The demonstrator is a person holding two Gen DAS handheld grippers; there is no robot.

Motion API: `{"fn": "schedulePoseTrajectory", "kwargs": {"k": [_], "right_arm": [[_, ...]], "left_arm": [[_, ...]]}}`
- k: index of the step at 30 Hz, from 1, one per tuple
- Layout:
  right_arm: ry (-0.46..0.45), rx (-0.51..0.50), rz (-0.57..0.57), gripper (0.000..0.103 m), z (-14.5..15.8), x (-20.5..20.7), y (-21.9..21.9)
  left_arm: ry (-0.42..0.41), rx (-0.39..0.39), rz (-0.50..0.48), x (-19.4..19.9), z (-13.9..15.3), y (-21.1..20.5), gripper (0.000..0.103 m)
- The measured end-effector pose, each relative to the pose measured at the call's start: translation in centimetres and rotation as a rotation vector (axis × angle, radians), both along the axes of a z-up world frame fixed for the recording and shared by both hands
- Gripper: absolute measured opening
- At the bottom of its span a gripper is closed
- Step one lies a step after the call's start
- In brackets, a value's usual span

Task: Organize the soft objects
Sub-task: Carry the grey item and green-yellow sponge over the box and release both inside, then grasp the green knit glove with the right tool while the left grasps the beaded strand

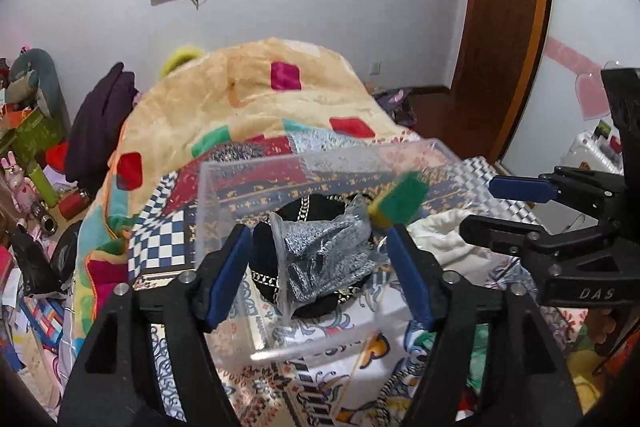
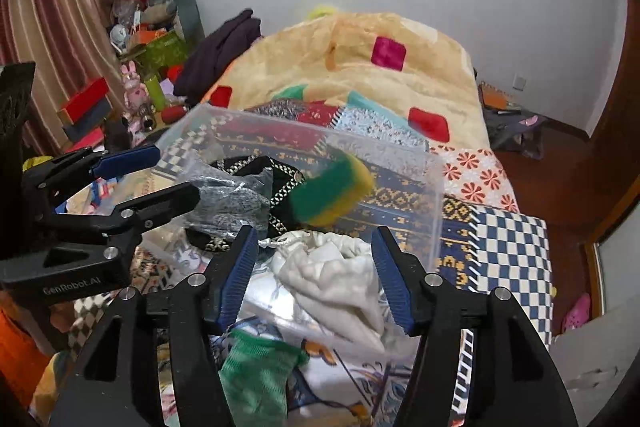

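Holding a black hat point(image 1: 264, 247) and bagged grey cloth point(image 1: 328, 255), clear bin point(image 1: 208, 195); both hand-held grippers point(image 1: 320, 275) point(image 2: 314, 275) gape wide

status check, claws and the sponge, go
Left claw and right claw both open, holding nothing. Green-yellow sponge blurred, above the clear bin, touching neither claw. Grey bagged cloth already inside. Nothing blocking.

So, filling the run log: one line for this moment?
sponge: blurred, over bin | left claw: open | right claw: open
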State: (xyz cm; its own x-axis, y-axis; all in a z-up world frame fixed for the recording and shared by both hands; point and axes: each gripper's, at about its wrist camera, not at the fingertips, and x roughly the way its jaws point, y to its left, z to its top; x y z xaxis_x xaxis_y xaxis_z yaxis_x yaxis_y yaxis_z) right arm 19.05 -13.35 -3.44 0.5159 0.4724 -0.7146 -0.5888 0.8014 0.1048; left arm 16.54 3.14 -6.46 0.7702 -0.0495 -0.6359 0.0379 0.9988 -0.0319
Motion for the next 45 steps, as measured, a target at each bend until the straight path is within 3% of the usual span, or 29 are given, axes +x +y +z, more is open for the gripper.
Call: {"fn": "schedulePoseTrajectory", "kwargs": {"k": [5, 7, 11, 12, 18, 26, 27, 29, 30, 32, 36, 38, 45], "right_arm": [[-0.063, 0.037, -0.019, 0.066, 2.1, -1.8, -1.6], [-0.093, 0.045, -0.024, 0.073, 2.7, -2.8, -2.2], [-0.137, 0.063, -0.035, 0.083, 3.6, -4.8, -3.3], [-0.136, 0.068, -0.033, 0.083, 3.5, -5.3, -3.6], [-0.074, 0.059, -0.014, 0.084, 1.5, -6.5, -3.7], [0.086, 0.043, 0.026, 0.084, -3.7, -6.6, -2.1], [0.096, 0.043, 0.027, 0.084, -4.0, -6.5, -2.0], [0.119, 0.043, 0.025, 0.083, -4.6, -6.2, -1.6], [0.125, 0.041, 0.023, 0.083, -4.9, -6.2, -1.5], [0.141, 0.033, 0.019, 0.073, -5.5, -5.9, -1.4], [0.185, 0.055, 0.033, 0.063, -6.2, -5.9, -1.4], [0.19, 0.06, 0.043, 0.055, -6.3, -6.1, -1.4], [0.175, 0.066, 0.064, 0.033, -6.1, -6.6, -1.3]], "left_arm": [[-0.071, -0.033, 0.002, -2.7, 2.2, 0.0, 0.081], [-0.094, -0.037, 0.004, -3.7, 2.9, -0.1, 0.082], [-0.13, -0.042, 0.007, -5.8, 3.8, -0.3, 0.1], [-0.134, -0.045, 0.006, -6.2, 3.7, -0.3, 0.1], [-0.073, -0.035, 0.001, -7.7, 1.5, -0.4, 0.1], [0.07, -0.039, 0.009, -8.3, -4.4, -0.7, 0.099], [0.077, -0.037, 0.009, -8.3, -4.8, -0.9, 0.097], [0.094, -0.028, -0.002, -8.0, -5.5, -1.2, 0.08], [0.101, -0.025, -0.011, -7.9, -5.7, -1.3, 0.077], [0.11, -0.031, -0.022, -7.6, -6.0, -1.4, 0.069], [0.139, -0.035, -0.057, -7.2, -7.0, -1.8, 0.053], [0.162, -0.04, -0.077, -7.0, -7.6, -2.1, 0.041], [0.188, -0.059, -0.11, -6.7, -8.3, -2.7, 0.013]]}}
